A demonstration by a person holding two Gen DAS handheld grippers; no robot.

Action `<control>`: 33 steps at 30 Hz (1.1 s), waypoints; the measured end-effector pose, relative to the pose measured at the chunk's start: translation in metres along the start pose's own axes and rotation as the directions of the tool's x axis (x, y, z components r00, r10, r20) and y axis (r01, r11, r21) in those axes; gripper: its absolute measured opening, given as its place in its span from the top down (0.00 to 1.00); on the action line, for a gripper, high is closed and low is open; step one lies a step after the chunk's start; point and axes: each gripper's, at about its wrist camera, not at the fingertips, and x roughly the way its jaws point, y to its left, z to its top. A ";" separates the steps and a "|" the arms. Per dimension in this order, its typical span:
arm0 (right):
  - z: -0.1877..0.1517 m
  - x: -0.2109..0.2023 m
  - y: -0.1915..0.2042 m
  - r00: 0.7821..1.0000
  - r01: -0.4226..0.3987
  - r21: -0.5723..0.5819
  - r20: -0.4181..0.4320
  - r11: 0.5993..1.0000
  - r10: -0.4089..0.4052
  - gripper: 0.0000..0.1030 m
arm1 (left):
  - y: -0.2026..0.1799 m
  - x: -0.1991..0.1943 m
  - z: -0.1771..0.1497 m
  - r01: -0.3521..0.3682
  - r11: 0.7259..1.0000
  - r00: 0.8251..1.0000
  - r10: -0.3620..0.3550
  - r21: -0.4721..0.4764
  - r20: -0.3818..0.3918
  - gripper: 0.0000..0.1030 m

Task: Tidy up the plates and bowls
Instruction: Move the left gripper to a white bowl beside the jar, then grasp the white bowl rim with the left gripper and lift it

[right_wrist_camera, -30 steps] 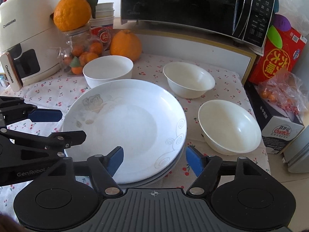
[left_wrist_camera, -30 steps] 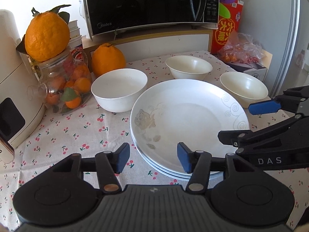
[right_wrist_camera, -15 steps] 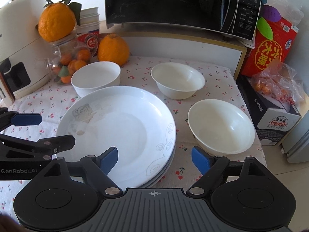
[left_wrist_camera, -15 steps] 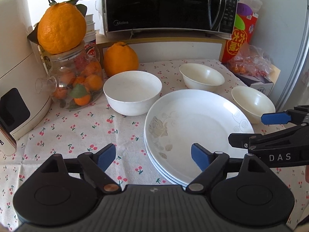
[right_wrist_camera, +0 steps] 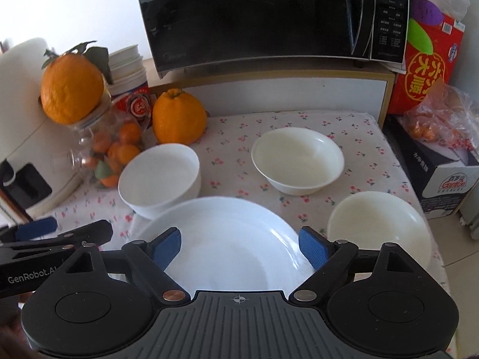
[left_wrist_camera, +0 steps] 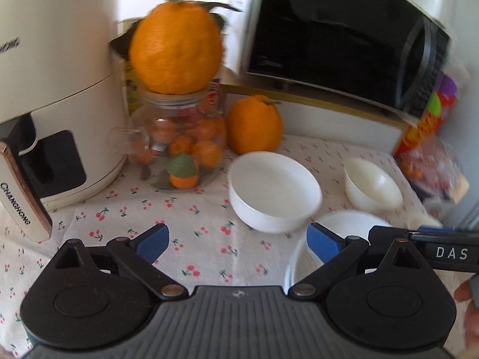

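Swung leftward since half a second ago, the left gripper (left_wrist_camera: pixel 238 240) now faces the glass jar of tangerines (left_wrist_camera: pixel 179 146) and the air fryer (left_wrist_camera: pixel 57 113); its view is motion-blurred. Blue fingers spread wide, nothing between them, over the cherry-print tablecloth (left_wrist_camera: pixel 185 218). White bowl (left_wrist_camera: pixel 274 191) sits just ahead of it, right of centre.

Right gripper (right_wrist_camera: pixel 239 246) hovers over the near edge of the stack of plates (right_wrist_camera: pixel 221 239), fingers wide apart and empty. Whether they touch the top plate cannot be told.

Right wrist view: white bowl (right_wrist_camera: pixel 160 176) left of the stack, close to its rim; cream bowl (right_wrist_camera: pixel 298 160) behind; second cream bowl (right_wrist_camera: pixel 378 230) at right, near the table edge. One large orange (right_wrist_camera: pixel 179 116) stands behind the white bowl, below the microwave (right_wrist_camera: pixel 269 15).
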 end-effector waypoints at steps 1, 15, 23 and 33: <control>0.005 0.005 0.001 1.000 -0.011 0.013 0.001 1.000 0.011 0.15 | 0.003 0.001 0.003 -0.002 1.000 1.000 0.002 -0.026 0.009 0.06; 0.030 0.062 0.013 0.983 -0.143 0.136 0.133 0.980 0.125 0.24 | 0.015 0.034 0.016 0.041 0.981 0.997 -0.028 -0.190 0.067 0.40; 0.028 0.080 0.017 0.983 -0.158 0.125 0.109 0.979 0.145 0.54 | 0.012 0.052 0.008 0.030 0.987 1.000 -0.029 -0.155 0.013 0.64; 0.020 0.087 0.020 0.983 -0.170 0.110 0.086 0.979 0.161 0.79 | 0.009 0.046 0.005 0.062 0.990 0.998 -0.061 -0.123 0.013 0.86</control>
